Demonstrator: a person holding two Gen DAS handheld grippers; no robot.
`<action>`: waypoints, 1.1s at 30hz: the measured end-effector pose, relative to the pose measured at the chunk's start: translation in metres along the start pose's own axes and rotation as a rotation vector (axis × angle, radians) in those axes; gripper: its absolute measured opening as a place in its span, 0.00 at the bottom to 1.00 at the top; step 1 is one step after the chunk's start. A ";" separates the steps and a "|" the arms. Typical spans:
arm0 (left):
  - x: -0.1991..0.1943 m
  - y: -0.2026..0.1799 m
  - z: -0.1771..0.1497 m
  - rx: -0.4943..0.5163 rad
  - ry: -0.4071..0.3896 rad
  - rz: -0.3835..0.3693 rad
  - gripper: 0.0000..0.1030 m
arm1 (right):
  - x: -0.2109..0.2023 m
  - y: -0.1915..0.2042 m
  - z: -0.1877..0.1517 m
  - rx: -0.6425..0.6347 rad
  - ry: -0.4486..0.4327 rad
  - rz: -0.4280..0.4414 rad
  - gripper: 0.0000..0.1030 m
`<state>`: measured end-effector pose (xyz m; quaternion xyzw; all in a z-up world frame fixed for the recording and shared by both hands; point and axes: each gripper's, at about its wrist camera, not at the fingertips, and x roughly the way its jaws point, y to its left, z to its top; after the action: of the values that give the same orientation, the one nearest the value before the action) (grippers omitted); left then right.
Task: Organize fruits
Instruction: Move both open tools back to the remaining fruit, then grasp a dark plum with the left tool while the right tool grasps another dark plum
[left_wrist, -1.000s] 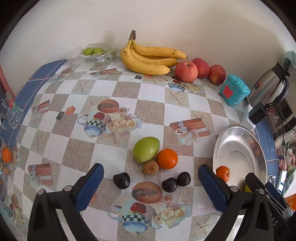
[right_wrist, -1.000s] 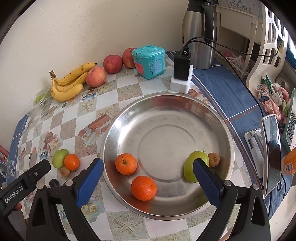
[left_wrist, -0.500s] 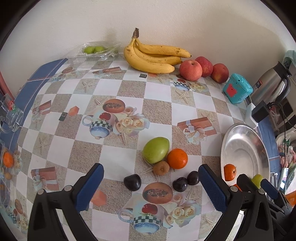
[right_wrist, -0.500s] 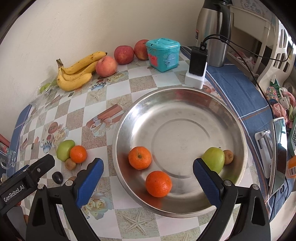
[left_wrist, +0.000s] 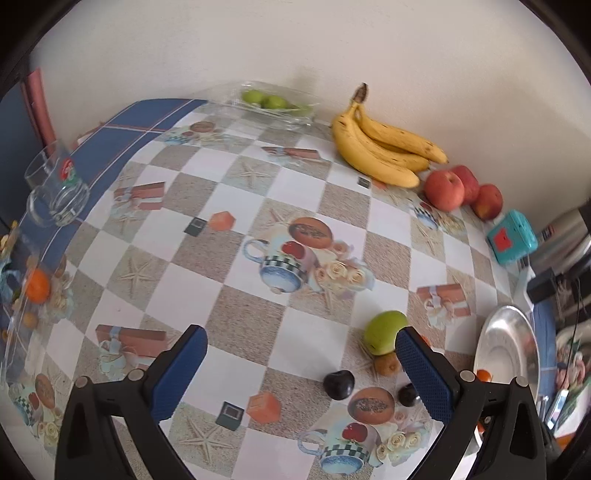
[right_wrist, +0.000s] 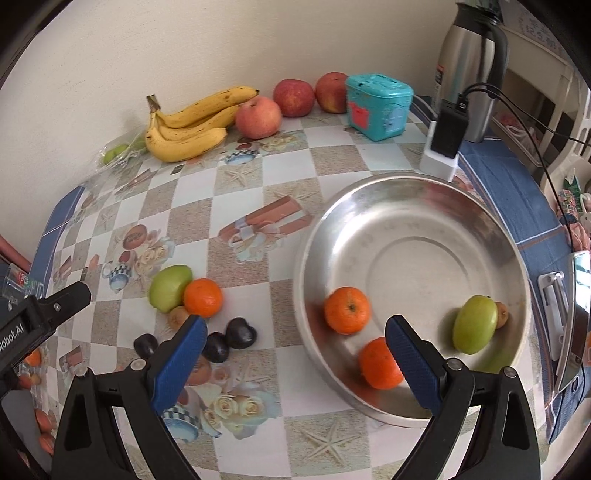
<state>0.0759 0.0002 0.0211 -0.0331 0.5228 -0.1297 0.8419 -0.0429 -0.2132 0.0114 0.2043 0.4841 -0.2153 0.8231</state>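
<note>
Worktop (right_wrist: 258, 184): checkered printed cloth with teacup, starfish and gift-box motifs, set against a plain pale wall.

Steel bowl (right_wrist: 424, 192): on the worktop's right side. Contents: two oranges (right_wrist: 347, 310) near the front left wall, one partly hidden by a finger of the right hand-held gripper; one green mango (right_wrist: 474, 325) at the right wall, touching a small brown fruit (right_wrist: 501, 314) beside it.

Loose fruit cluster, left of the bowl on the cloth: green mango (right_wrist: 170, 287) touching an orange (right_wrist: 203, 297); small brown fruit (right_wrist: 178, 317) just in front of them; three dark plums (right_wrist: 240, 332) nearest the camera.

Back row along the wall: banana bunch (right_wrist: 188, 125), three red apples (right_wrist: 258, 117), teal box (right_wrist: 378, 105), steel thermos (right_wrist: 471, 70). Clear bag of small green fruit (left_wrist: 271, 103) at the far corner. Empty drinking glass (left_wrist: 55, 192) on the blue cloth at the left.

Left hand-held gripper (left_wrist: 301, 373): jaws spread wide, nothing between them, above the cloth with the loose cluster by its right finger.

Right hand-held gripper (right_wrist: 295, 363): jaws spread wide, holding nothing, straddling the bowl's left rim.
</note>
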 end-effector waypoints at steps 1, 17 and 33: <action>0.000 0.004 0.001 -0.012 0.000 0.000 1.00 | 0.001 0.004 0.000 -0.006 0.005 0.010 0.94; 0.018 0.014 -0.006 -0.098 0.090 -0.095 1.00 | 0.013 0.042 0.001 -0.044 0.021 0.098 0.94; 0.053 0.004 -0.020 -0.112 0.217 -0.160 0.89 | 0.031 0.034 -0.002 -0.013 0.049 0.075 0.94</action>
<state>0.0816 -0.0077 -0.0350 -0.1075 0.6129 -0.1699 0.7642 -0.0117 -0.1889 -0.0124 0.2223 0.4975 -0.1761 0.8198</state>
